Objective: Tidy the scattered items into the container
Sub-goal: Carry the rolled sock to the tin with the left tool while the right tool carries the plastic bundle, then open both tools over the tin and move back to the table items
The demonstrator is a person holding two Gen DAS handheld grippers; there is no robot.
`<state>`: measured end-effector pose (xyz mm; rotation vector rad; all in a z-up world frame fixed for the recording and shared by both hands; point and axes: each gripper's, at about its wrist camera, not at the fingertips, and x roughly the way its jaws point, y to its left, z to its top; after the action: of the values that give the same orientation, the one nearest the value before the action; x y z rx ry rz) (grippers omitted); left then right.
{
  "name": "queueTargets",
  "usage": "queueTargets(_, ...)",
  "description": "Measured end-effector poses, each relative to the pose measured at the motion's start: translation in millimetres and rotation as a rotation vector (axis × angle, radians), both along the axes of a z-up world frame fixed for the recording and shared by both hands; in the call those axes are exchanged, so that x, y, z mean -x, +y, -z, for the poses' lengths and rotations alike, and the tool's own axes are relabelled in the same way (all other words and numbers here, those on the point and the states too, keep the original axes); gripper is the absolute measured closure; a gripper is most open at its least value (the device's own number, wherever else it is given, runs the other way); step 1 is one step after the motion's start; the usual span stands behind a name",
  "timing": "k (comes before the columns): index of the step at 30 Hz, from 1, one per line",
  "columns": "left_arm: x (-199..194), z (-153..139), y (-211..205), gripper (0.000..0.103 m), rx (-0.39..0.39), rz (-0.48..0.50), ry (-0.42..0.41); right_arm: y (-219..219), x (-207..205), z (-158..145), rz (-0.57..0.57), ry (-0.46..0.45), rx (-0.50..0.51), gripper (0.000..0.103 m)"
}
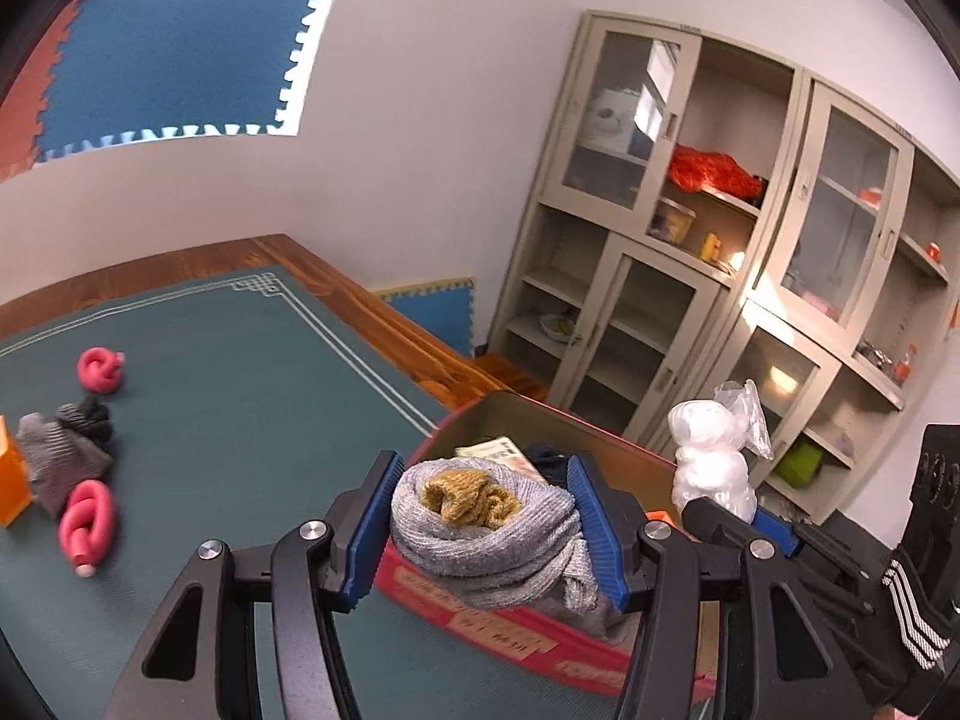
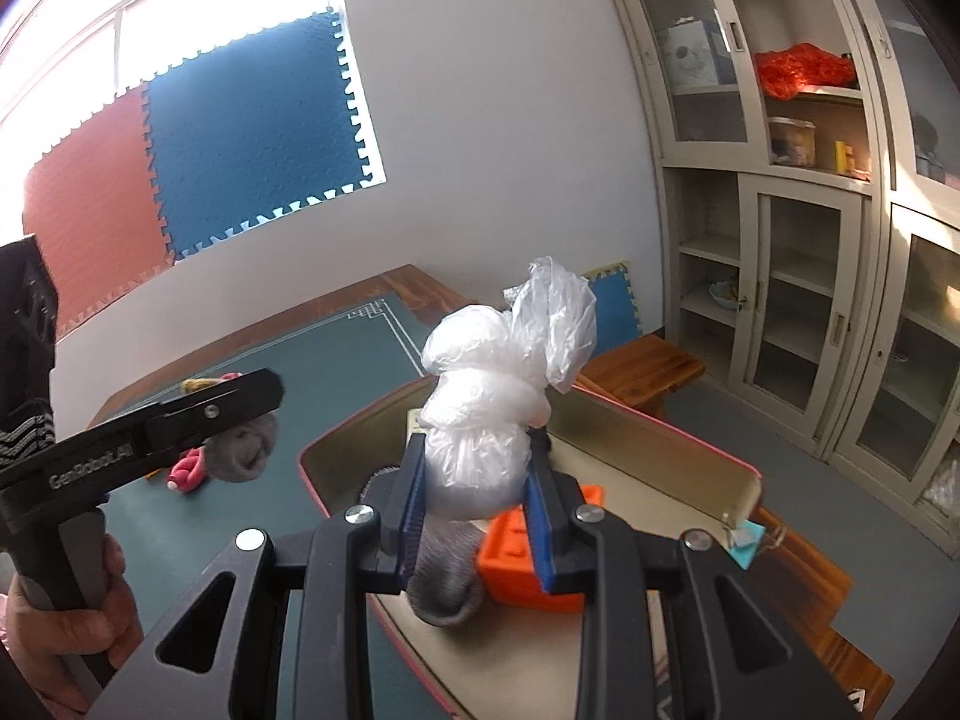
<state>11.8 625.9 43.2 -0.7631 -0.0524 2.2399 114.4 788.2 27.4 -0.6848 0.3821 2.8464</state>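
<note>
My left gripper [image 1: 480,534] is shut on a rolled grey and mustard sock bundle [image 1: 480,516], held over the near edge of the red tin container [image 1: 480,624]. My right gripper [image 2: 477,510] is shut on a knotted white plastic bag [image 2: 486,414] above the same container [image 2: 660,438], which holds an orange block [image 2: 522,564] and a grey sock [image 2: 444,576]. The bag also shows in the left wrist view [image 1: 714,456]. On the green mat [image 1: 240,372] lie two pink knotted items [image 1: 99,367] [image 1: 87,522] and a grey and black sock pile [image 1: 63,450].
An orange box [image 1: 12,480] stands at the mat's left edge. A wooden bench [image 2: 642,369] and beige glass-door cabinets [image 2: 798,210] stand beyond the table. The left gripper's body [image 2: 138,450] crosses the left of the right wrist view.
</note>
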Motion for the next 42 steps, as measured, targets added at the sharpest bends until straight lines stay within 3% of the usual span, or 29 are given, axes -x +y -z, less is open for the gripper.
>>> queueTargets(2, 2.7, 3.4, 9.0, 0.038, 0.015, 0.009, -0.021, 4.3, -2.9, 2.2, 0.003, -0.005, 0.013, 0.069)
queueTargets(3, 4.0, 5.1, 12.1, 0.028, 0.02, 0.01, -0.032, 6.9, -5.1, 3.4, 0.005, -0.006, 0.022, 0.068)
queueTargets(5, 4.9, 8.7, 16.2, 0.02, 0.029, 0.014, -0.046, 12.0, -9.3, 5.8, 0.011, -0.009, 0.036, 0.065)
queueTargets(7, 2.3, 11.6, 19.0, 0.02, 0.039, 0.015, -0.048, 15.8, -12.5, 8.5, 0.026, -0.014, 0.037, 0.053)
queueTargets(9, 1.6, 13.2, 18.4, 0.02, 0.041, 0.011, -0.052, 19.1, -15.8, 11.7, 0.036, -0.017, 0.045, 0.048)
queueTargets(17, 2.2, 12.2, 2.4, 0.02, 0.027, -0.027, -0.062, 23.6, -22.3, 11.0, 0.063, -0.003, 0.062, 0.048)
queueTargets(27, 2.4, 14.0, -27.4, 0.016, 0.04, -0.088, -0.053, -6.4, -12.2, 4.1, -0.002, 0.008, 0.039, 0.048)
queueTargets(42, 26.6, 30.3, -142.2, 0.014, 0.021, -0.33, -0.104, -79.5, 26.2, -4.3, -0.181, 0.007, -0.003, 0.045)
